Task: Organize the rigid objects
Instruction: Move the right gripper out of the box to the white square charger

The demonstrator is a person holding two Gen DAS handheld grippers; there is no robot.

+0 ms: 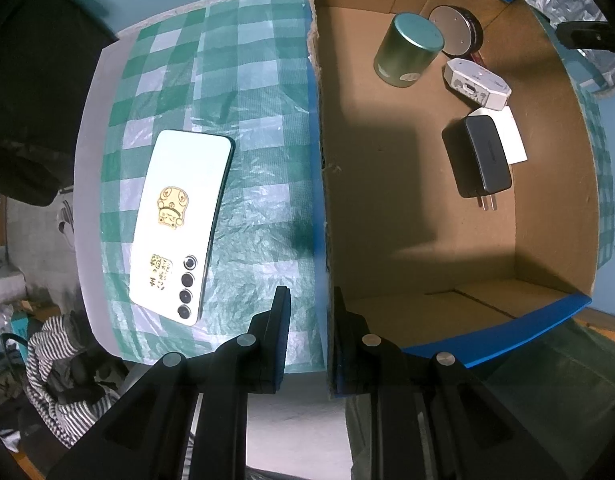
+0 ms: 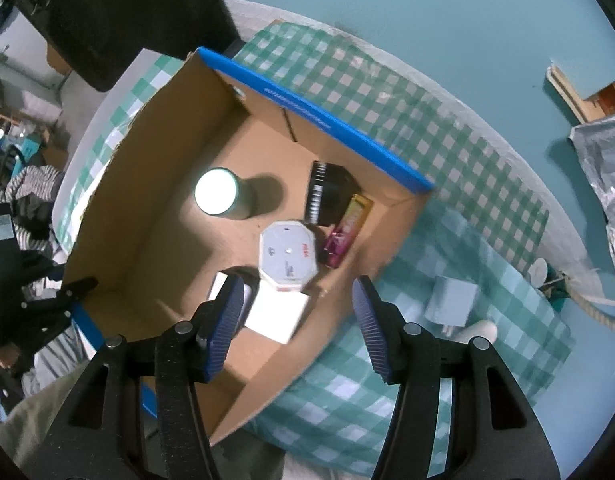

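Left gripper (image 1: 309,334) was clamped on cardboard box (image 1: 387,208) wall | right gripper (image 2: 297,328) was held open, empty, above box | white phone (image 1: 179,224) was laid flat on checkered cloth (image 1: 259,120), beside box, unobstructed.

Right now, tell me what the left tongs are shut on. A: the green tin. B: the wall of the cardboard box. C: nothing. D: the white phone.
B: the left tongs clamp the cardboard box wall, while the white phone lies apart on the cloth.
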